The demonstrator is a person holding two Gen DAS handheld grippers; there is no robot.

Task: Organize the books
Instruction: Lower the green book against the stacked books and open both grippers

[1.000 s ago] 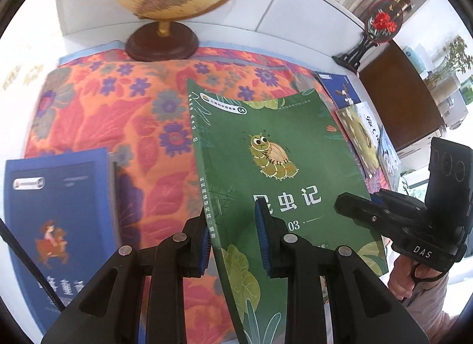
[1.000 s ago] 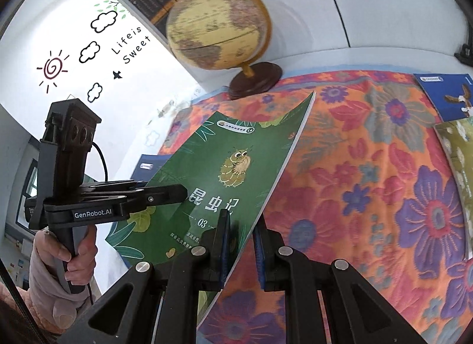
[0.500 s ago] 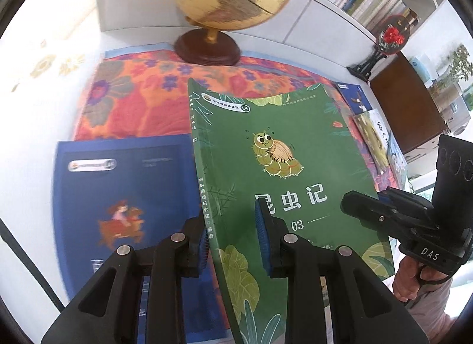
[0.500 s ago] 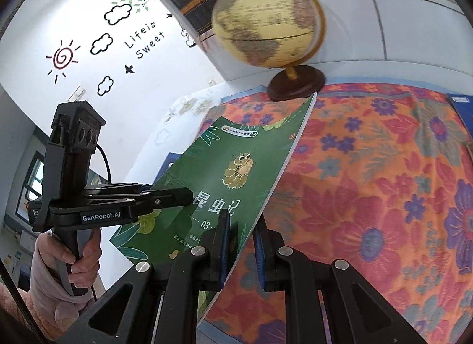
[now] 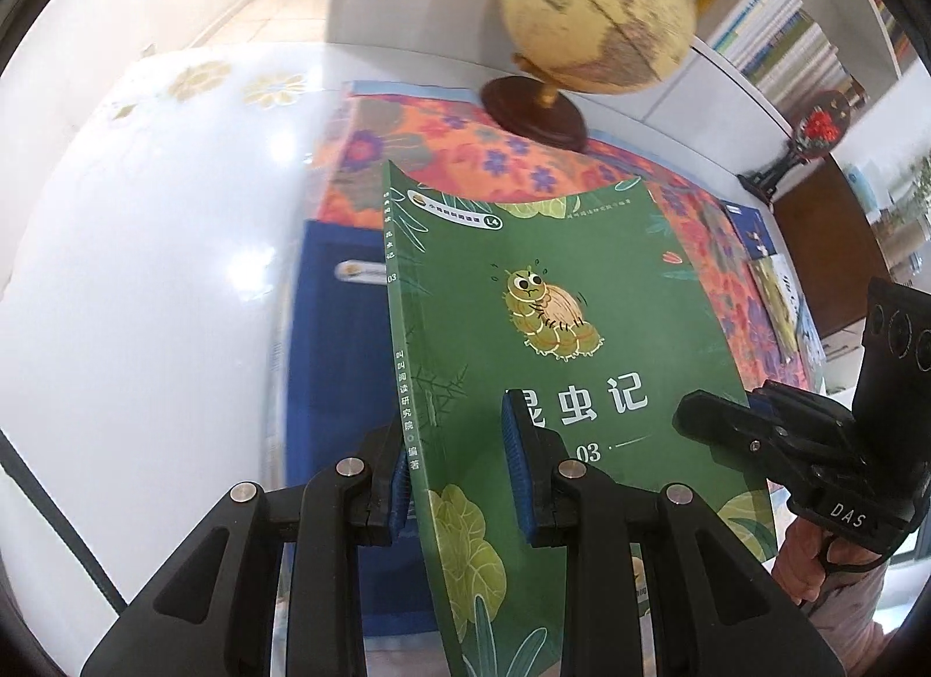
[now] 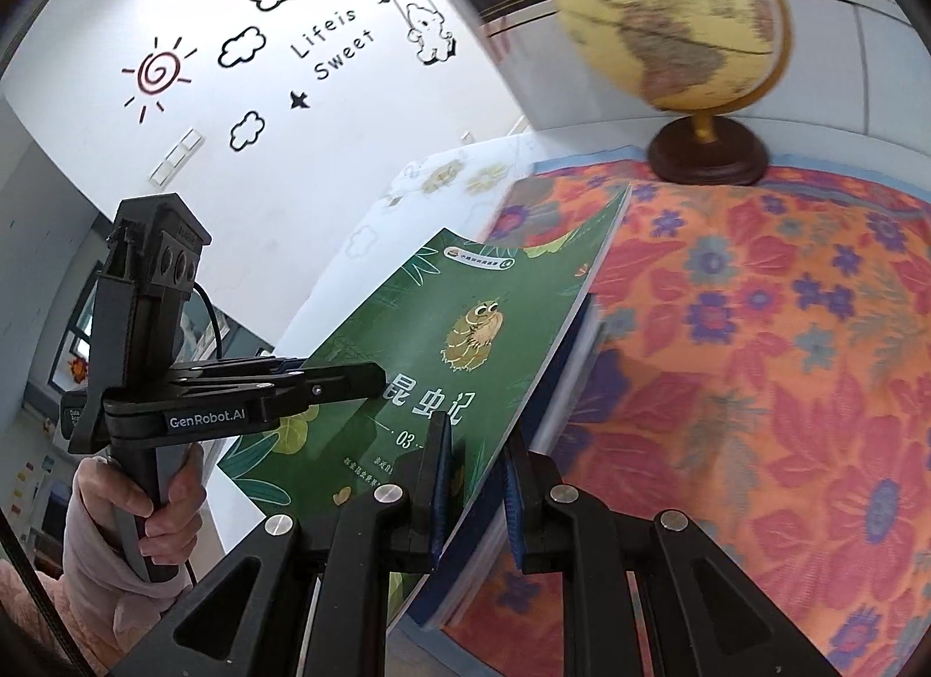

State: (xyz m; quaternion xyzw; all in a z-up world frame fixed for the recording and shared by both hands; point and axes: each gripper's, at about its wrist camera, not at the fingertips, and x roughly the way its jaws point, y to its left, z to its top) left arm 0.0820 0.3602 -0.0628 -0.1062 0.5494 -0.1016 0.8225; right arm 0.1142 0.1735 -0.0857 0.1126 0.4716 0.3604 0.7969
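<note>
Globe [image 5: 599, 13] slid rightward; floral cloth [image 6: 756, 328] meets white tabletop [image 5: 145, 269].

Both fisheye views sit close behind their own black fingers, tilted down at the orange floral tablecloth [image 5: 454, 153]. The left looks rightward past the green caterpillar-cover paperback [image 5: 558, 339] — the right looks leftward. Shared: that book [image 6: 465, 339], the yellow globe on its brown base [image 5: 599, 19] [image 6: 669, 19].
</note>
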